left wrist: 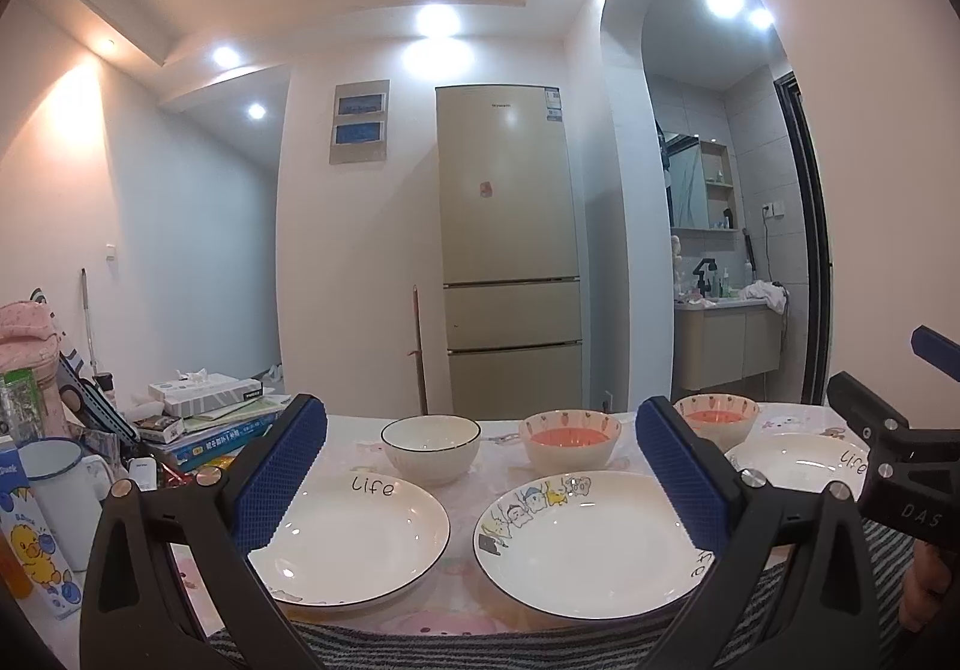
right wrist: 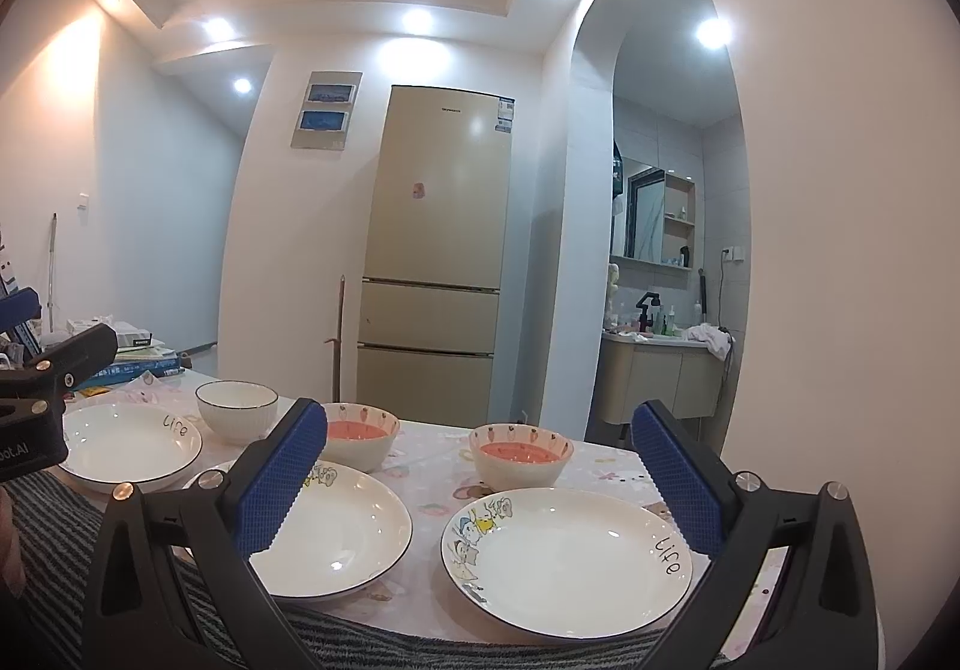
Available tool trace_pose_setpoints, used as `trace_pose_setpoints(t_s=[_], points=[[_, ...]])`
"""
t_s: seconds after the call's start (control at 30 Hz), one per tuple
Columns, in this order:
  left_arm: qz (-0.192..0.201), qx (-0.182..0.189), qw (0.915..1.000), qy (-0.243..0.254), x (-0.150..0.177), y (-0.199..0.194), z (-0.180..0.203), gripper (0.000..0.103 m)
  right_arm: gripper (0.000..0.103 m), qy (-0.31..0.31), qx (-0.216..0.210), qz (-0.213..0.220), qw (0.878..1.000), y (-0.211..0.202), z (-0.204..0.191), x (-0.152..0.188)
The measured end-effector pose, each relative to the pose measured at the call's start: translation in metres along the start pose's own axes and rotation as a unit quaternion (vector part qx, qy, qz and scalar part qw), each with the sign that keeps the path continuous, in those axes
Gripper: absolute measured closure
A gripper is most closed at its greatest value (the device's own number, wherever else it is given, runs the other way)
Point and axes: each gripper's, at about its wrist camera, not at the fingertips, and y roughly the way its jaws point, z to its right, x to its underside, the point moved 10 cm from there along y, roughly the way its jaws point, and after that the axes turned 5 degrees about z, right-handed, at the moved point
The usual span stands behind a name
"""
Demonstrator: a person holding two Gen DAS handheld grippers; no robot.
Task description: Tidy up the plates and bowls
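Showing wide-spread, empty left tongs above three plates and three bowls spread separately on the table, the left view precedes the right view, whose right tongs likewise gape empty.

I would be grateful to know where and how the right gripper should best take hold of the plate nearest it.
Grip the near rim of the right plate, coming in low from the table's front edge. It lies flat and shallow, so only its raised lip fits between the open right gripper fingers.
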Motion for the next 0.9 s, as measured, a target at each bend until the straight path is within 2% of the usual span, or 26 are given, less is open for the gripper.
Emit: trace_pose_setpoints(t_s=[0.2, 0.33, 0.57, 0.9], points=[[0.010, -0.002, 0.9999, 0.009, -0.0031, -0.0048, 0.0031, 0.000, 0.000, -0.002, -0.002, -0.002, 1.000, 0.0007, -0.0017, 0.0007], [0.004, -0.003, 1.0000, 0.005, -0.0027, -0.0027, 0.0008, 0.000, 0.000, -0.010, -0.001, -0.010, 1.000, 0.0008, -0.0031, 0.0012], [0.001, -0.005, 1.0000, 0.004, -0.0026, 0.0000, -0.0007, 0.000, 0.000, -0.010, 0.001, -0.001, 1.000, 0.0009, -0.0034, -0.0009], [0.006, -0.007, 0.9999, 0.009, -0.0016, -0.0021, 0.0004, 0.000, 0.000, 0.013, 0.003, -0.017, 1.000, 0.0067, 0.0035, 0.0041]])
